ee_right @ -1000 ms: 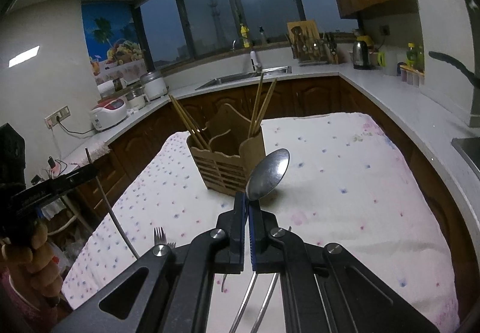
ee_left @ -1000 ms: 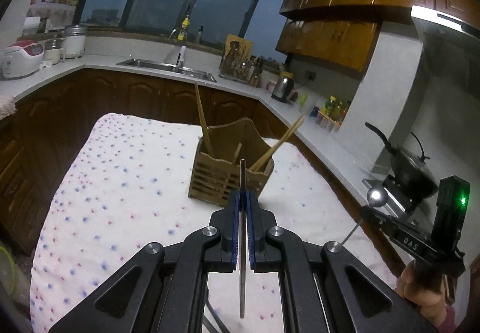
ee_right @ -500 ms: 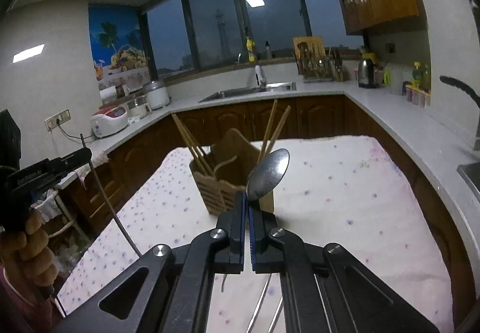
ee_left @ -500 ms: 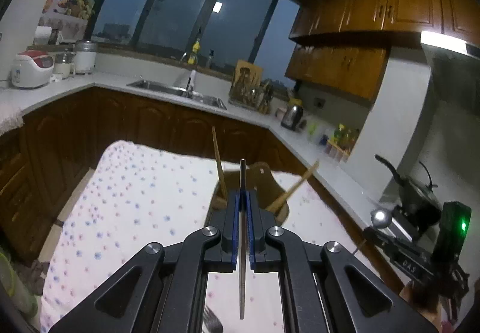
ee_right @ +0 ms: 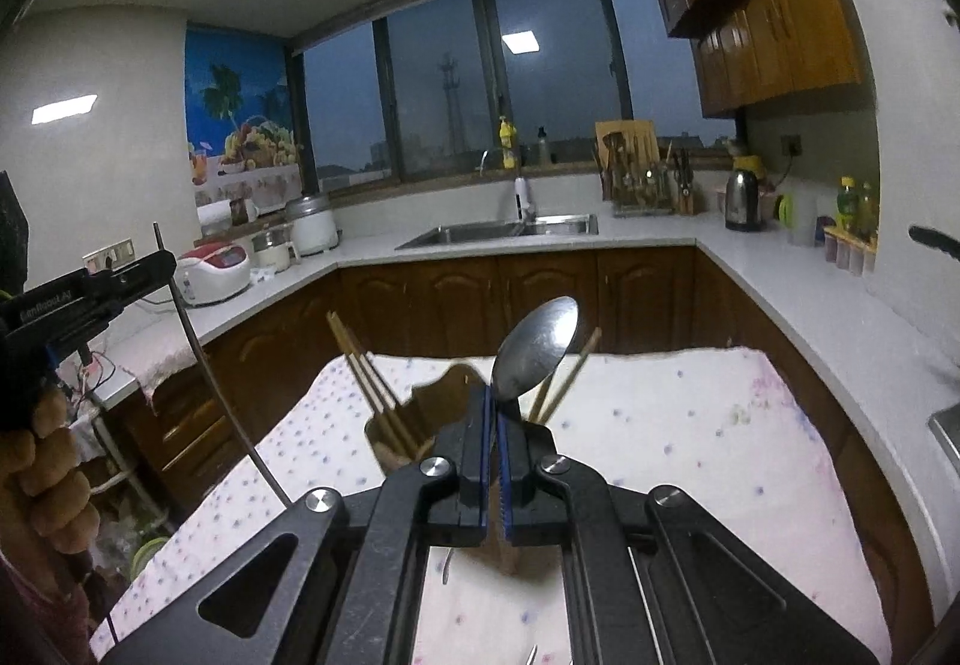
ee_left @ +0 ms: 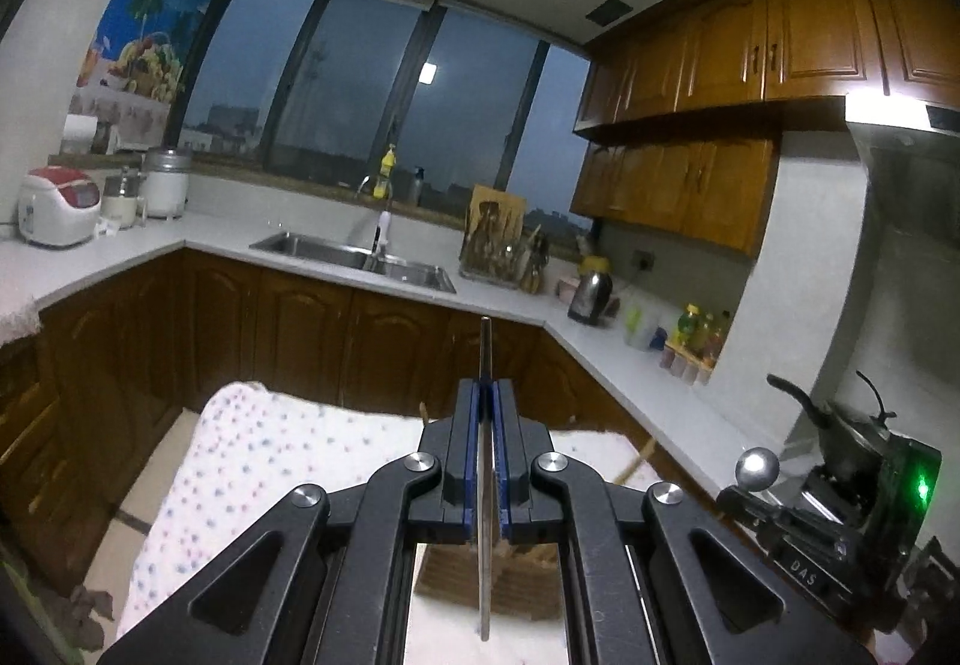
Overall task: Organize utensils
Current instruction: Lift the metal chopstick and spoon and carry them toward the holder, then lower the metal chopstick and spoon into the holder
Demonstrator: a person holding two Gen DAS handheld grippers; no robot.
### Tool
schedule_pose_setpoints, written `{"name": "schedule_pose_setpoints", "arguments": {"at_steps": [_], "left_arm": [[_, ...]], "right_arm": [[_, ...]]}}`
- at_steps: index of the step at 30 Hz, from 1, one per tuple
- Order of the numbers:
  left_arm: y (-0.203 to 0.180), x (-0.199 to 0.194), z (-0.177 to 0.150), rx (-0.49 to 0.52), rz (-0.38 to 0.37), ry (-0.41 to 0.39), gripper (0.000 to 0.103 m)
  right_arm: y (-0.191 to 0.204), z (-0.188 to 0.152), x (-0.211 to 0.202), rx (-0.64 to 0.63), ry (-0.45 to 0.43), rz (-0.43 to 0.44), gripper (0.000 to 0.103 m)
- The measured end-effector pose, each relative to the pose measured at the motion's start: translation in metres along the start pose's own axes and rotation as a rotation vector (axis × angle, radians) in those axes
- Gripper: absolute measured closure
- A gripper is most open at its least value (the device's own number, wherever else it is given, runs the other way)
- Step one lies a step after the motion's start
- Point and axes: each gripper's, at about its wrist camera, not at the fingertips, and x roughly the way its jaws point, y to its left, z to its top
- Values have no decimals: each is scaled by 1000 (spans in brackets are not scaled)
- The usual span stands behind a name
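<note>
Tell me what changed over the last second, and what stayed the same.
Both cameras tilted up: the wooden utensil holder slid down in each view and now sits mostly behind the fingers, suggesting both grippers were raised or pitched upward. Nothing was taken or released. The left gripper stays shut on the thin metal utensil, the right gripper on the spoon. The chopsticks remain in the holder.
</note>
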Motion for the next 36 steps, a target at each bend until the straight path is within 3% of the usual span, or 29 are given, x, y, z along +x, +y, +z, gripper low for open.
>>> {"name": "schedule_pose_setpoints", "arguments": {"at_steps": [11, 22, 27, 36], "left_arm": [[4, 79, -4, -11, 37, -68, 101], [14, 152, -57, -69, 86, -28, 101], [17, 168, -70, -75, 86, 14, 101], [23, 163, -78, -50, 75, 78, 100]], "right_arm": [[-1, 21, 46, -48, -39, -32, 101], [4, -7, 88, -90, 16, -43, 101], [5, -21, 102, -94, 64, -30, 101], [3, -40, 119, -72, 161, 14, 101]]}}
